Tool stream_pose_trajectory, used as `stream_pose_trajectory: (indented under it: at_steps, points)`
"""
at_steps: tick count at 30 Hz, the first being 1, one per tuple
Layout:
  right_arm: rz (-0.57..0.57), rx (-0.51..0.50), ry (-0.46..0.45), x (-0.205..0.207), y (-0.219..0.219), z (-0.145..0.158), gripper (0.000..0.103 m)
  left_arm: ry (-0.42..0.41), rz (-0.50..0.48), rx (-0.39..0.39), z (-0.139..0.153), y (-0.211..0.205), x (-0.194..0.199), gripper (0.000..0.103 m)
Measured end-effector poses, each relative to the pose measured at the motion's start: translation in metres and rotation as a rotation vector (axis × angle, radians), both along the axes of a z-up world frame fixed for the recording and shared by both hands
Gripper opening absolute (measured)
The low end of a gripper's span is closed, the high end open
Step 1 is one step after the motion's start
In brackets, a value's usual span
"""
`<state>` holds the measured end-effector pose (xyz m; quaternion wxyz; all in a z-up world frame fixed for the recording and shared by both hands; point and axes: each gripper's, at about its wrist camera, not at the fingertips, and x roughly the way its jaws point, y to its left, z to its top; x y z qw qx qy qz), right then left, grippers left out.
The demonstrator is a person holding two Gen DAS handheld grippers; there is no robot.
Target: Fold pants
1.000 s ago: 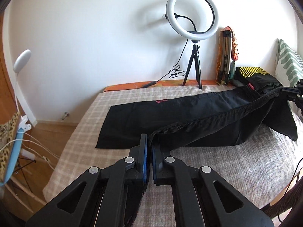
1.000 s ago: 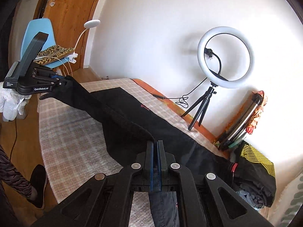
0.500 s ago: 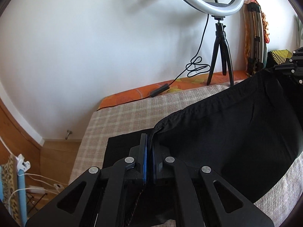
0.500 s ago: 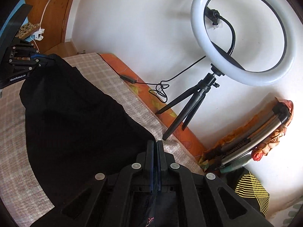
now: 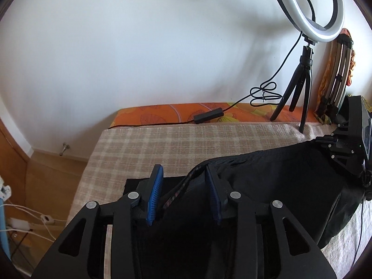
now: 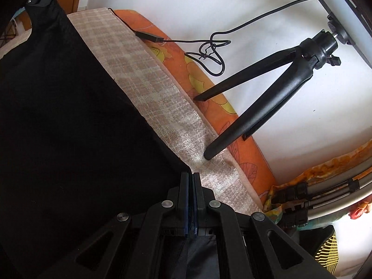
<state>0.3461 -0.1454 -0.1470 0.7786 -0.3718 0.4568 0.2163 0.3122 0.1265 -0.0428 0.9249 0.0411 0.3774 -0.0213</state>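
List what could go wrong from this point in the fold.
1. The left tongs are open with the pants edge lying loose between the fingers, while the right tongs are shut on the cloth; pulling now would likely skew the fold.
2. The tripod foot rests on the blanket close to the right tongs; a sideways move might knock the ring light over.

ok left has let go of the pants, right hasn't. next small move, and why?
Probably open the right gripper too. Its fingers are shut on the pants edge, while the left gripper is open, with the fabric lying on the blanket, so the fold looks laid.
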Motion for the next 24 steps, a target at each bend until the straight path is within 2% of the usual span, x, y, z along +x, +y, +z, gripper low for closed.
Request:
stream_pose_trajectory:
  at_steps: [2,6,7,8,9,10,14,17,20,22,24]
  points:
    - [0.011,-0.017,0.002,0.003,0.003,-0.005,0.000,-0.018,0.044,0.000,0.011,0.021,-0.010,0.038]
    - [0.027,-0.044,0.005,0.005,0.007,-0.008,0.000,-0.037,0.123,-0.057,0.024,0.063,-0.042,0.038]
    - [0.029,-0.047,0.001,0.005,0.007,-0.005,0.003,-0.031,0.133,-0.063,0.023,0.069,-0.052,0.038]
    - [0.029,-0.042,-0.005,0.003,0.008,0.000,0.013,-0.016,0.135,-0.066,0.018,0.073,-0.060,0.038]
    - [0.027,-0.028,-0.016,0.001,0.008,0.009,0.031,0.009,0.134,-0.072,0.011,0.076,-0.066,0.038]
    - [0.023,-0.011,-0.037,0.000,0.008,0.019,0.037,0.035,0.129,-0.085,0.003,0.078,-0.072,0.038]
    - [-0.017,0.137,-0.064,-0.020,-0.004,0.077,0.043,0.113,0.113,-0.144,-0.032,0.074,-0.081,0.038]
    - [-0.006,0.240,-0.038,-0.051,-0.009,0.113,0.048,0.158,0.112,-0.169,-0.054,0.068,-0.077,0.041]
    - [0.013,0.276,-0.051,-0.093,-0.020,0.134,0.058,0.183,0.134,-0.192,-0.068,0.065,-0.071,0.042]
    - [-0.001,0.298,-0.059,-0.111,-0.034,0.144,0.059,0.202,0.139,-0.225,-0.076,0.064,-0.065,0.042]
    - [-0.040,0.329,-0.052,-0.124,-0.059,0.151,0.060,0.216,0.141,-0.209,-0.085,0.059,-0.061,0.042]
